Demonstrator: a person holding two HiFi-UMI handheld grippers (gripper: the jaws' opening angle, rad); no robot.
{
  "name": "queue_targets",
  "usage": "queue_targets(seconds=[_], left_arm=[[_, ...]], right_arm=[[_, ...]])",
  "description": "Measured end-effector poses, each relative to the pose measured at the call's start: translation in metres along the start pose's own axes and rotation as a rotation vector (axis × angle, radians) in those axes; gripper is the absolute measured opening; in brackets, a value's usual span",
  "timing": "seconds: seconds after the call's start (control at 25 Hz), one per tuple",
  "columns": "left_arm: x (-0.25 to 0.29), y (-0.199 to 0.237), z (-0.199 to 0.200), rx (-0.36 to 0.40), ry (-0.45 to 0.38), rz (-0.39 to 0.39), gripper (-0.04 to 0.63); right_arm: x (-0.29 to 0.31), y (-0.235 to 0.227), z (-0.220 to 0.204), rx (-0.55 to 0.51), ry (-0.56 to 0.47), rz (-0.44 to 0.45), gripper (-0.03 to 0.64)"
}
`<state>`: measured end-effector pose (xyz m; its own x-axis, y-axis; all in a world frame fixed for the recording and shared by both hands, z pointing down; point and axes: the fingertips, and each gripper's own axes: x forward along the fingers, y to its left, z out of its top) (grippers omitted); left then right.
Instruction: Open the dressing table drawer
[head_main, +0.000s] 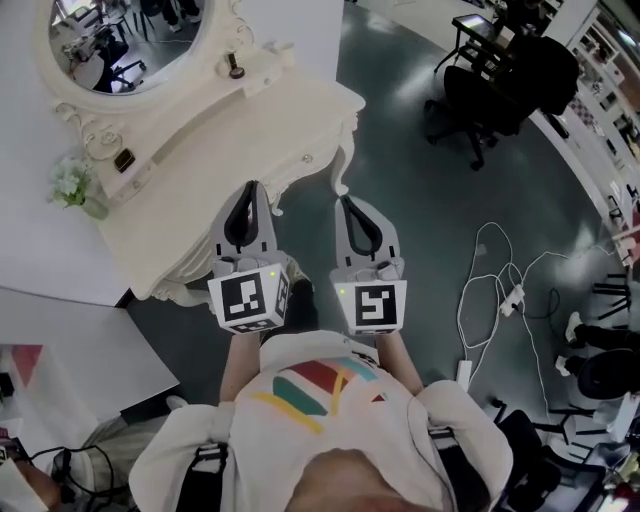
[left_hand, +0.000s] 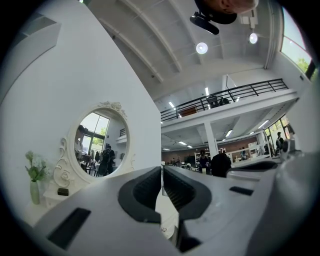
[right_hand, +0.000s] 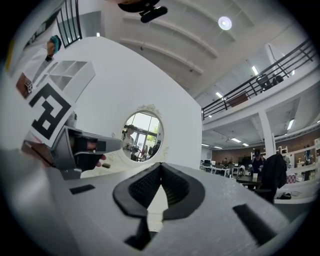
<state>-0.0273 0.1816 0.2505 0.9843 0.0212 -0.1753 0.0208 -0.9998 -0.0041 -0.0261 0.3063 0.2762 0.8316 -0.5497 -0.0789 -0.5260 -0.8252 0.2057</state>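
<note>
Head view shows the left gripper (head_main: 251, 188) and right gripper (head_main: 346, 202) both closed and empty, side by side just before the cream dressing table (head_main: 190, 175), likely lining up on its shut drawer (head_main: 300, 166).

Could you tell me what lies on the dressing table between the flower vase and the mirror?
A small dark object, shown in the head and left gripper views.

The desk (head_main: 230, 140) looks cream-painted, smooth with a soft sheen. Its mirror (head_main: 120, 40), at eleven o'clock, is glossy glass. The left claw (head_main: 252, 188) and right claw (head_main: 346, 202) are matt grey plastic with black ribbed pads (left_hand: 146, 192). The dark floor (head_main: 420, 230) gleams.
</note>
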Motion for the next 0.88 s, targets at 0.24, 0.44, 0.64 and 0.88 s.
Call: queue_targets(seconds=[0.24, 0.44, 0.64, 0.88], left_arm=[[0.065, 0.037, 0.000, 0.010, -0.007, 0.020, 0.012], [0.119, 0.079, 0.004, 0.014, 0.004, 0.080, 0.012], [0.165, 0.137, 0.000, 0.028, 0.004, 0.159, 0.012], [0.206, 0.215, -0.005, 0.037, 0.017, 0.314, 0.012]], right_arm=[[0.087, 0.008, 0.000, -0.007, 0.019, 0.083, 0.000], [0.165, 0.006, 0.007, 0.000, 0.007, 0.152, 0.000], [0.245, 0.025, 0.021, 0.001, -0.035, 0.258, 0.000], [0.334, 0.065, 0.025, 0.048, -0.049, 0.439, 0.000]])
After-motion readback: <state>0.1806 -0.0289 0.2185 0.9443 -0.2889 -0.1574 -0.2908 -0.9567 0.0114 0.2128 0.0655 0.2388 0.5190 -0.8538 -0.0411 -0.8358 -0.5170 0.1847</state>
